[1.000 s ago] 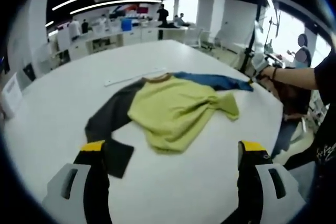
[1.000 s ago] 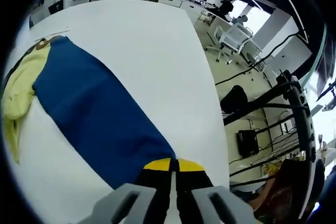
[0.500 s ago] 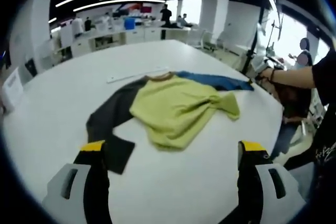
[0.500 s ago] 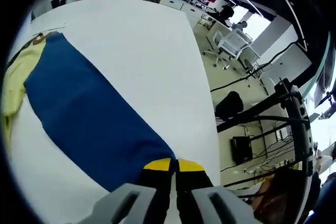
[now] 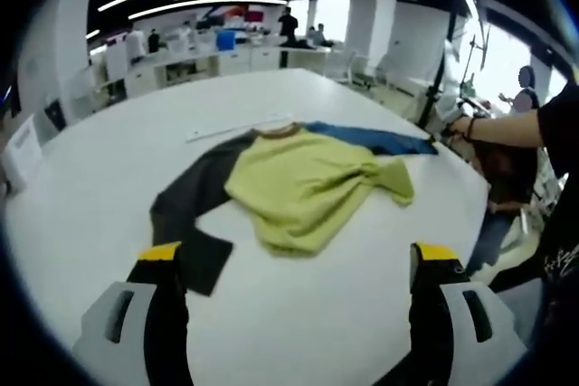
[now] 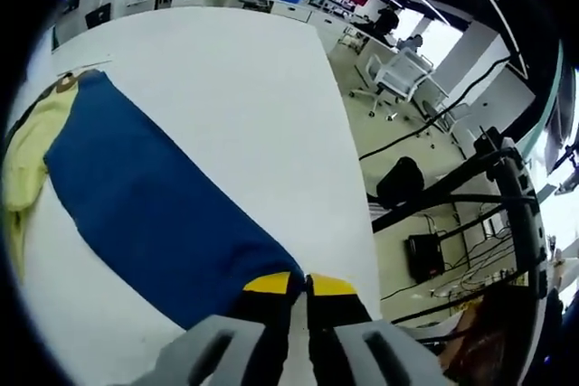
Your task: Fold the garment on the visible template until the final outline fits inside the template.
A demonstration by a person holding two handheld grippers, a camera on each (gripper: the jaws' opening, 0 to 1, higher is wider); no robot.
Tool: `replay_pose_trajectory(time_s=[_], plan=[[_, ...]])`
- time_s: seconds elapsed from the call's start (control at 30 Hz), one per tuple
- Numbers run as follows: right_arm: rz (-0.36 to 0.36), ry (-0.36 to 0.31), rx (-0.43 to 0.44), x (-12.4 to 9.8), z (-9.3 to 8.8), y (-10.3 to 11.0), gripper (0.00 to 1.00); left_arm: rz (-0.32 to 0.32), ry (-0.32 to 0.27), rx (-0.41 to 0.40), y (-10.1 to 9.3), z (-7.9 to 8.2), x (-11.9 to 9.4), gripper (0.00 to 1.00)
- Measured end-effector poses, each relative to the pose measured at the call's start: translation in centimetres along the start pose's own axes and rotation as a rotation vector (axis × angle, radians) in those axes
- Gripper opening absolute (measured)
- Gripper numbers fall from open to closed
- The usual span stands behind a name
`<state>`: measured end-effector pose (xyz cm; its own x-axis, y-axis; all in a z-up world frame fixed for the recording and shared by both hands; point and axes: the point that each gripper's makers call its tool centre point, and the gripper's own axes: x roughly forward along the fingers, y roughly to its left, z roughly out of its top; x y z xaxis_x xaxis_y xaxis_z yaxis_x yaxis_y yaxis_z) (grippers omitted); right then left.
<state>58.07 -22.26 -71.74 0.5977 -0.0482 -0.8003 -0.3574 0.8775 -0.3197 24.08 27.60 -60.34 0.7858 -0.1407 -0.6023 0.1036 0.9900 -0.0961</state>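
In the left gripper view, the left gripper hung over the near edge of the white table with its yellow-tipped jaws spread wide apart and nothing between them. Bare tabletop lay between the jaws and the garment, which was spread across the middle of the table: a rumpled yellow-green body, a dark grey sleeve trailing toward the near edge just beside the left jaw, and a blue sleeve stretched toward the table's right edge. There a hand reached in at the sleeve's end. A pale strip lay on the table just beyond the collar, with wide open surface behind it up to the far edge.

In the right gripper view, the right gripper had its jaws clamped together on the cuff end of the blue sleeve near the table's edge. The sleeve ran taut from the jaws back to the yellow-green body. Open white surface lay beside it.

Beyond the table edge were pale flooring, white office chairs, dark cables and a black stand. Farther off, the room held white counters, columns, ceiling light strips and standing people.
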Motion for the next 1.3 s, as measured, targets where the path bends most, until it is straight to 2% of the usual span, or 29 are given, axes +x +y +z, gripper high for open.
replay_pose_trajectory(time_s=[0.07, 0.1, 0.2, 0.33, 0.5, 0.73, 1.13, 1.3], plan=[[0.016, -0.028, 0.069, -0.7, 0.4, 0.6, 0.18, 0.000, 0.003, 0.001, 0.0, 0.0, -0.1, 0.99], [0.021, -0.033, 0.070, -1.0, 0.5, 0.8, 0.22, 0.000, 0.002, 0.001, 0.0, 0.0, -0.1, 0.99], [-0.015, -0.014, 0.008, -2.6, 0.2, 1.3, 0.33, -0.010, -0.032, -0.023, 0.0, 0.6, -0.1, 0.99], [0.044, -0.051, 0.038, -3.9, 0.6, 3.1, 0.36, 0.000, -0.023, -0.014, 0.3, 0.4, 0.0, 0.96], [0.151, -0.095, 0.036, -6.4, 1.2, 6.7, 0.39, -0.011, -0.017, -0.021, 0.2, 0.2, 0.2, 0.90], [0.286, -0.138, 0.043, -9.5, 1.7, 11.1, 0.43, -0.020, -0.023, -0.025, 0.1, 0.2, 0.3, 0.90], [0.426, -0.169, -0.002, -13.1, 1.5, 16.6, 0.45, -0.031, -0.009, -0.006, 0.6, -0.5, 1.4, 0.83], [0.458, -0.182, -0.046, -14.2, 1.1, 18.7, 0.45, -0.028, 0.001, 0.015, 0.7, -1.0, 2.1, 0.79]])
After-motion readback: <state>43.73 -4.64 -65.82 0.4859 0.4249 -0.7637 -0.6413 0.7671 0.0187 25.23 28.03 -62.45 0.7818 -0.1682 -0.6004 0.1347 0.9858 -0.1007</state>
